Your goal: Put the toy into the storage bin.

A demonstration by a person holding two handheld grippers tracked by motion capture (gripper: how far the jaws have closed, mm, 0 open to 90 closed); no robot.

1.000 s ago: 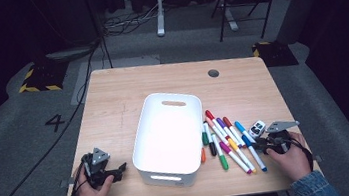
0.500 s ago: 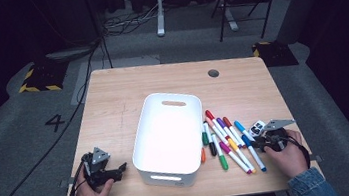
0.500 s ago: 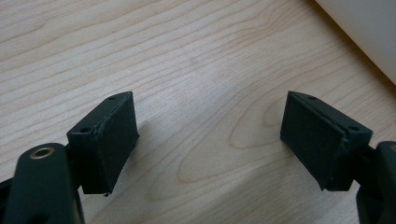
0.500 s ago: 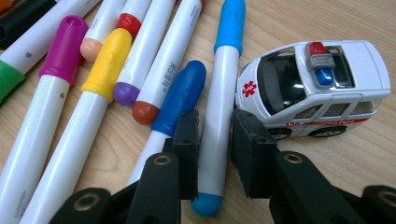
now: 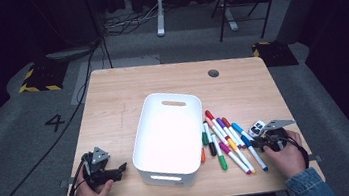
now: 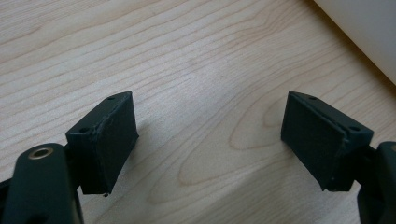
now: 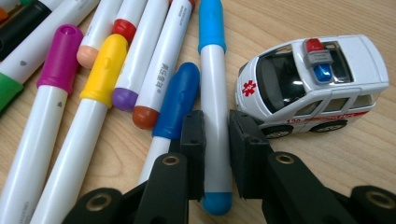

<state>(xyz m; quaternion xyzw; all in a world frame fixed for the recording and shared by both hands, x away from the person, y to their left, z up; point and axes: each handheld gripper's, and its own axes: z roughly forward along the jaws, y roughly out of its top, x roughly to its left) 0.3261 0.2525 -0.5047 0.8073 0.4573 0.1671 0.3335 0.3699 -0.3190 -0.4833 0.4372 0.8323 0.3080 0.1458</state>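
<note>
Bright table, dark room around it

In the high view, light fell from above on the table [image 5: 126, 94] and glared off the white bin [image 5: 169, 129], while the floor and far furniture sank into near black; the picture was soft and grainy. Both gripper views were evenly lit and sharp, with soft shadows under the jaws and small highlights on the toy ambulance [image 7: 317, 79].

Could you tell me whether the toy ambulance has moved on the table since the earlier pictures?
No. The toy ambulance sits at the same spot right of the markers, equally far from the white bin.
</note>
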